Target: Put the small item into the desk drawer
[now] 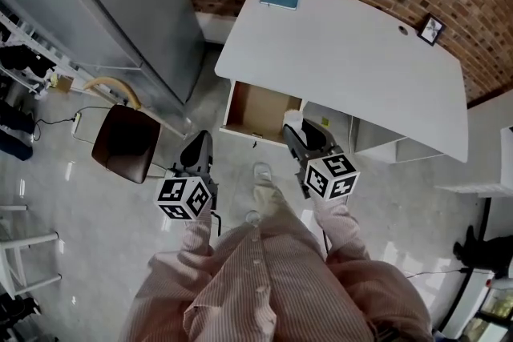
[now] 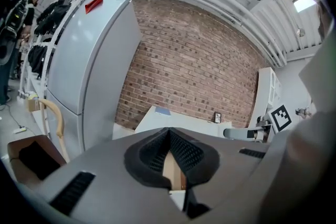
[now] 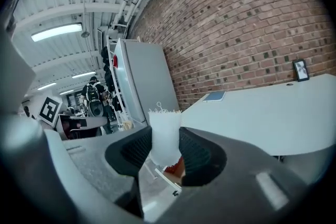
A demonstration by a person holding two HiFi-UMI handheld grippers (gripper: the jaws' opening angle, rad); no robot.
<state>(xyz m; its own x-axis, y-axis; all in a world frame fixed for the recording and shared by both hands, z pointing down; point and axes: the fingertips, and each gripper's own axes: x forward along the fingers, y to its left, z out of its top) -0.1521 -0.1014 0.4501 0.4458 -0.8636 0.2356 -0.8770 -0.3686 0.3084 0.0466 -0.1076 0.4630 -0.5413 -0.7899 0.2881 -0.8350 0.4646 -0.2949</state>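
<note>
From the head view, we stood facing the white desk [image 1: 353, 52], whose drawer [image 1: 255, 112] hung open below the near edge, its wooden inside showing. Our right gripper [image 1: 298, 132] was held just short of that opening with the small item [image 1: 292, 119] at its tip. We judged it was carried there so it could go straight in. Our left gripper [image 1: 199, 145] hung off to the side, near the brown chair [image 1: 126, 142], probably to keep the way clear.

In the left gripper view, the jaws met at their tips with nothing between them. Only the drawer's wood showed through the slit behind.

In the right gripper view, the jaws were clamped on the small item. It was white and stood upright between the pads, its frayed top rising above them. The hold looked firm enough for the carry.
</note>
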